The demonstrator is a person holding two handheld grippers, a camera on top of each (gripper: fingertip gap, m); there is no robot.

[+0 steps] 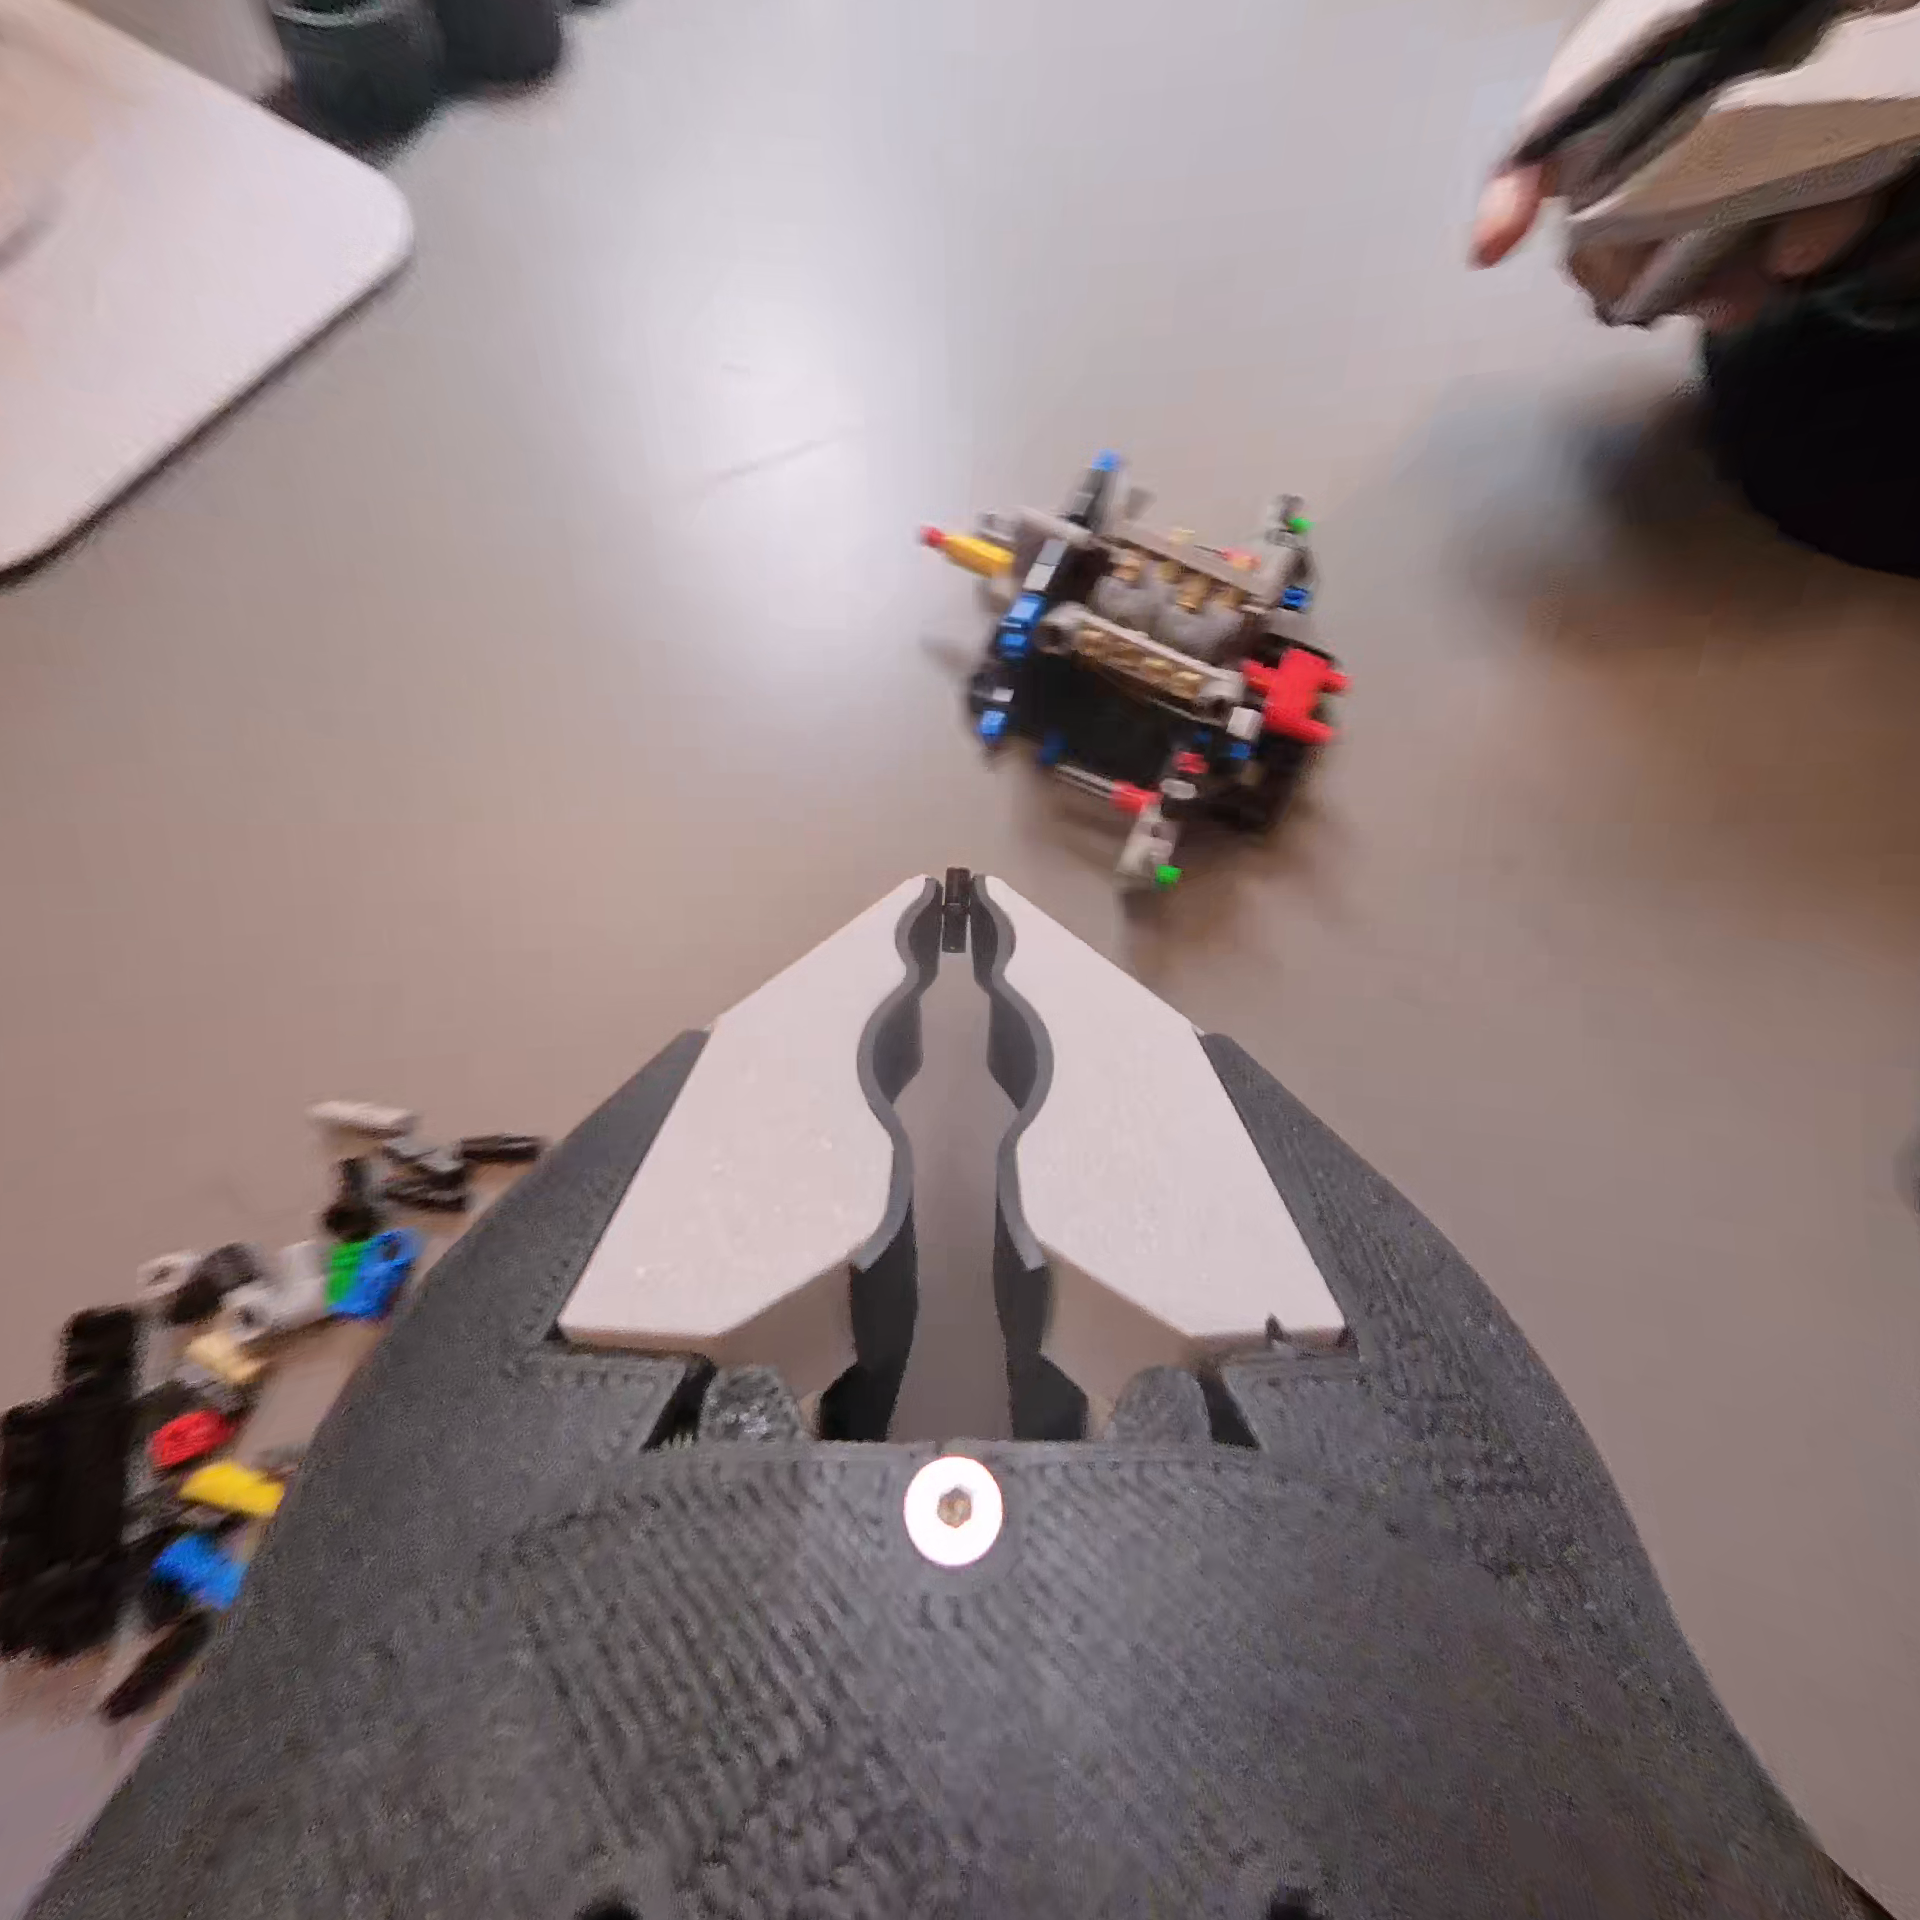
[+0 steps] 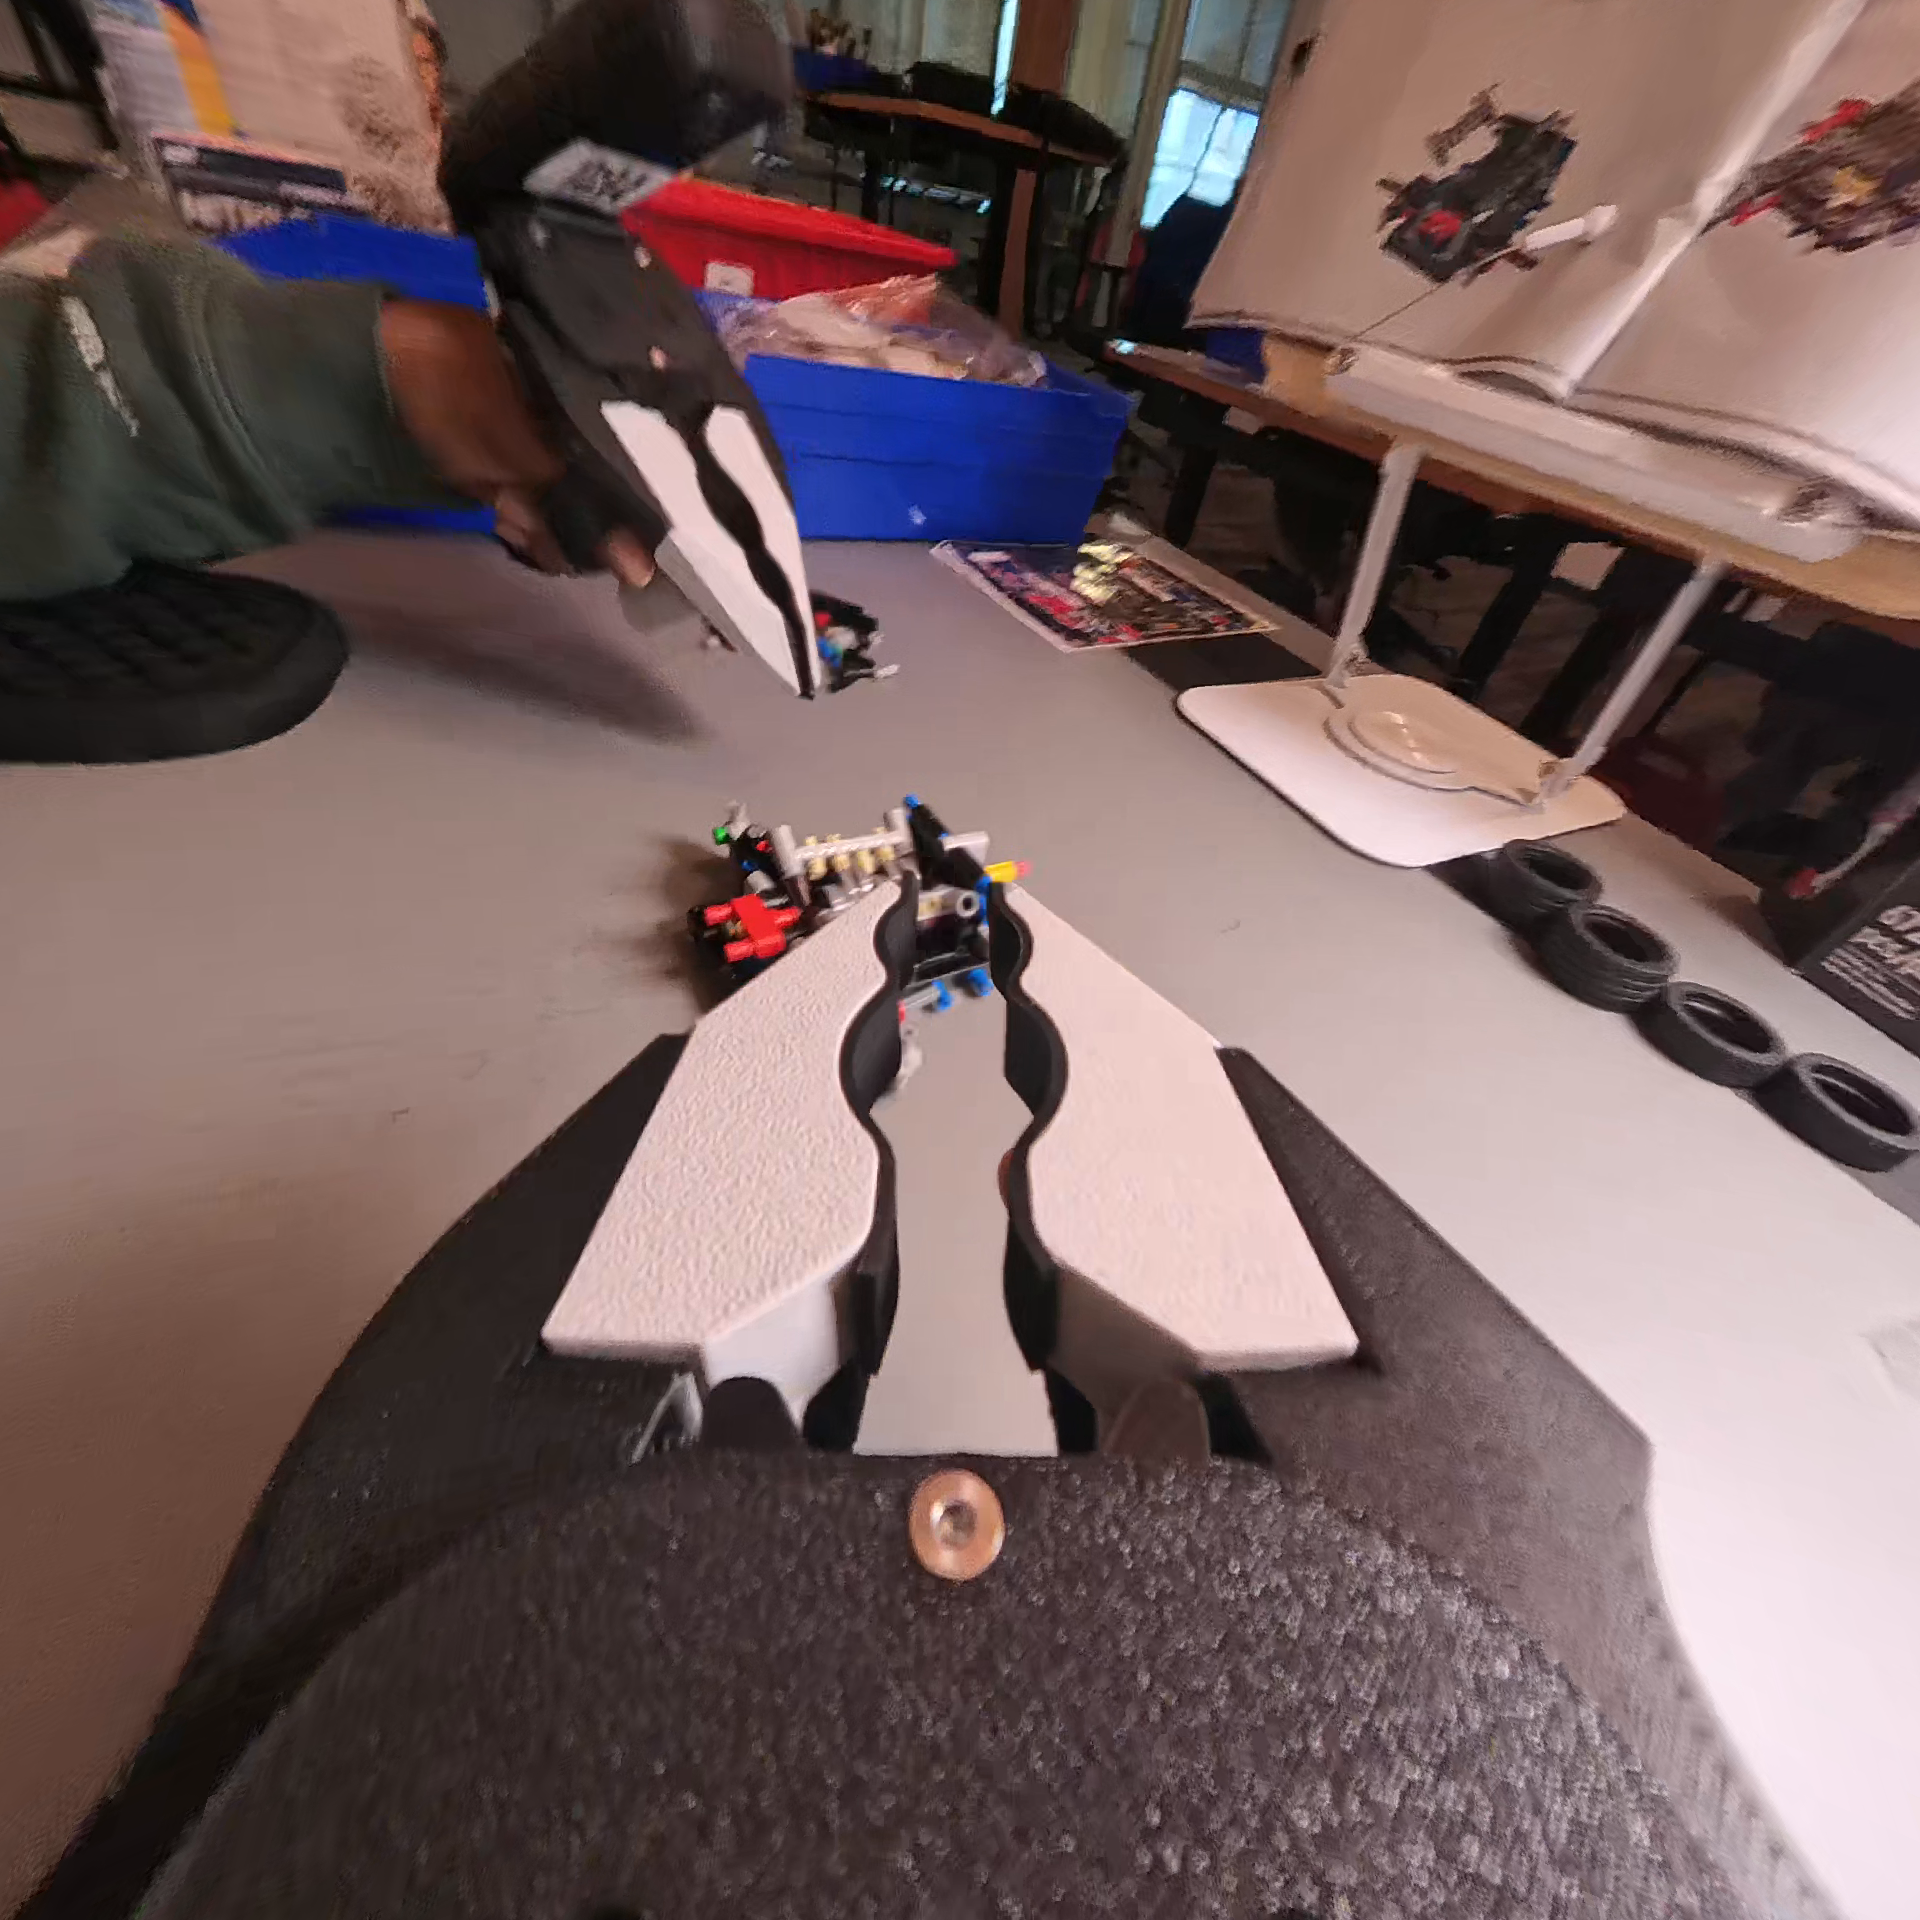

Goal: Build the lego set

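Note:
A partly built lego model (image 1: 1143,665) of black, grey, blue and red pieces stands on the grey table. My left gripper (image 1: 956,904) is shut on a small black lego pin (image 1: 956,902), a little short and left of the model. It also shows in the right wrist view (image 2: 805,675), pointing down above the table. My right gripper (image 2: 951,909) is open, with its fingertips at the near end of the model (image 2: 831,883). In the left wrist view it is a blur at the top right (image 1: 1714,177). A pile of loose lego pieces (image 1: 208,1382) lies to the left.
A white stand base (image 2: 1392,769) holds an open instruction book (image 2: 1662,260) at the right. Several black tyres (image 2: 1704,1029) line the right edge. Blue bins (image 2: 935,447), a flat booklet (image 2: 1101,592) and a black round pad (image 2: 156,665) lie beyond.

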